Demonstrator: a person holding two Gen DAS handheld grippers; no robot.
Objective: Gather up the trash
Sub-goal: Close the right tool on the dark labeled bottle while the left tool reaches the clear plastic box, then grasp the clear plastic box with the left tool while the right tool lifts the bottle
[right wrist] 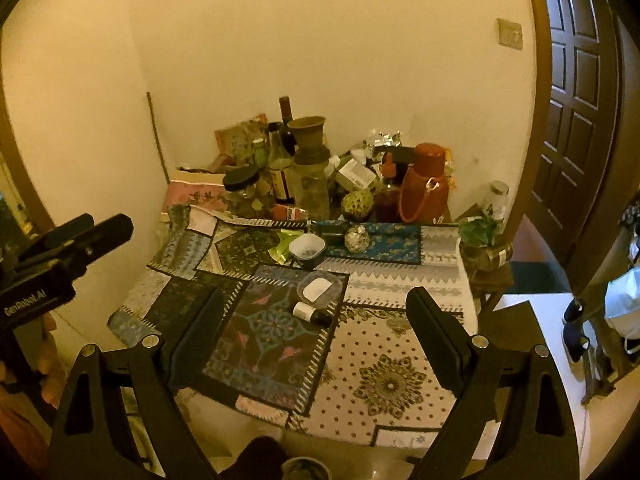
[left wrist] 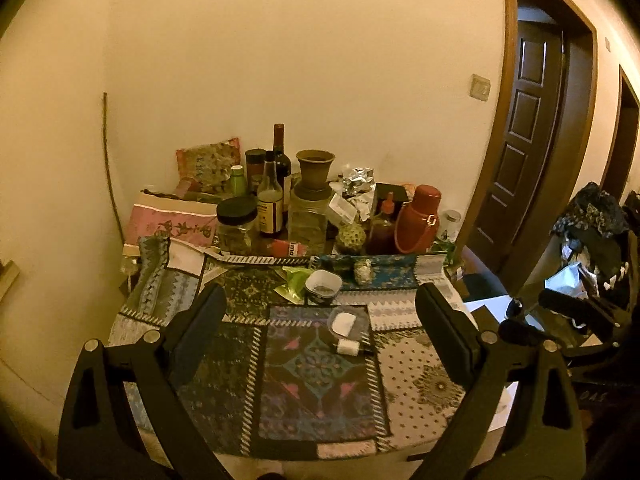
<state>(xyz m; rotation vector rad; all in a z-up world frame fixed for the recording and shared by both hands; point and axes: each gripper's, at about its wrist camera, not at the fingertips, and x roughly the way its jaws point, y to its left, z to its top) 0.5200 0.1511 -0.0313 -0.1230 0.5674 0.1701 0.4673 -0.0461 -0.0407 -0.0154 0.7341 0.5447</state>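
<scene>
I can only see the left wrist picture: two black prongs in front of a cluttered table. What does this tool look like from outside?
Observer: The right wrist view shows the left gripper side-on, black, with white lettering on its body.
Operator: Who is holding it?
Observer: A person. Bare fingers show below it at the left edge.
Operator: And the other tool?
Observer: The right gripper is wide open and empty. It is aimed at a small white-capped bottle lying on the cloth.
</scene>
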